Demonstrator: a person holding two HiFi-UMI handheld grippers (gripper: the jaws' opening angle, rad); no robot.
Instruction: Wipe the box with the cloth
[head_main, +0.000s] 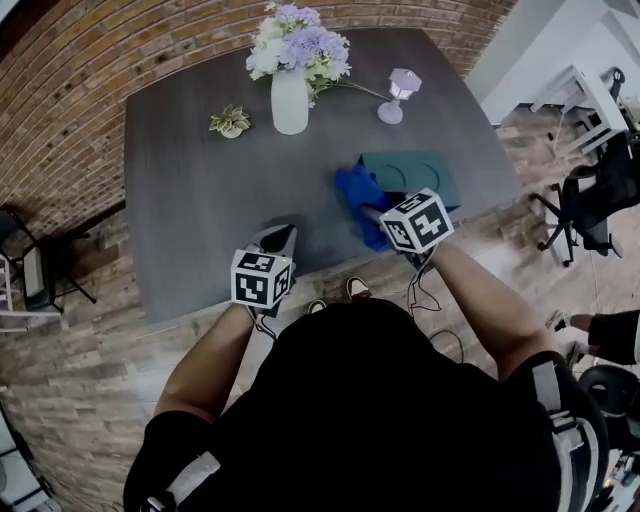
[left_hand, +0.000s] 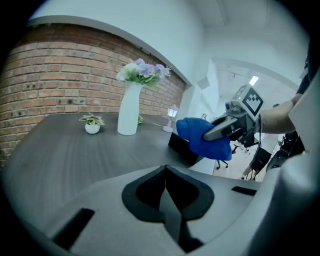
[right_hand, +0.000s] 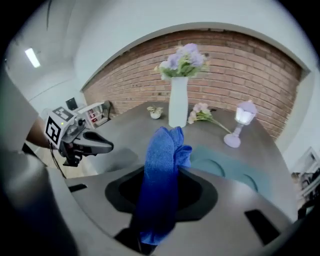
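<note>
A flat dark-teal box (head_main: 415, 176) (right_hand: 227, 165) lies near the table's front right edge; from the left gripper view it shows as a dark slab (left_hand: 182, 146). My right gripper (head_main: 368, 212) (left_hand: 210, 134) is shut on a blue cloth (head_main: 360, 202) (right_hand: 162, 172) (left_hand: 200, 135), which hangs bunched over the box's left end. My left gripper (head_main: 282, 238) (left_hand: 165, 192) is shut with nothing in it, low over the table's front edge, left of the box.
On the dark table (head_main: 200, 190) stand a white vase of flowers (head_main: 290, 100), a small potted plant (head_main: 231, 122) and a lilac lamp (head_main: 399, 94) at the back. Office chairs (head_main: 590, 205) stand to the right on the wood floor.
</note>
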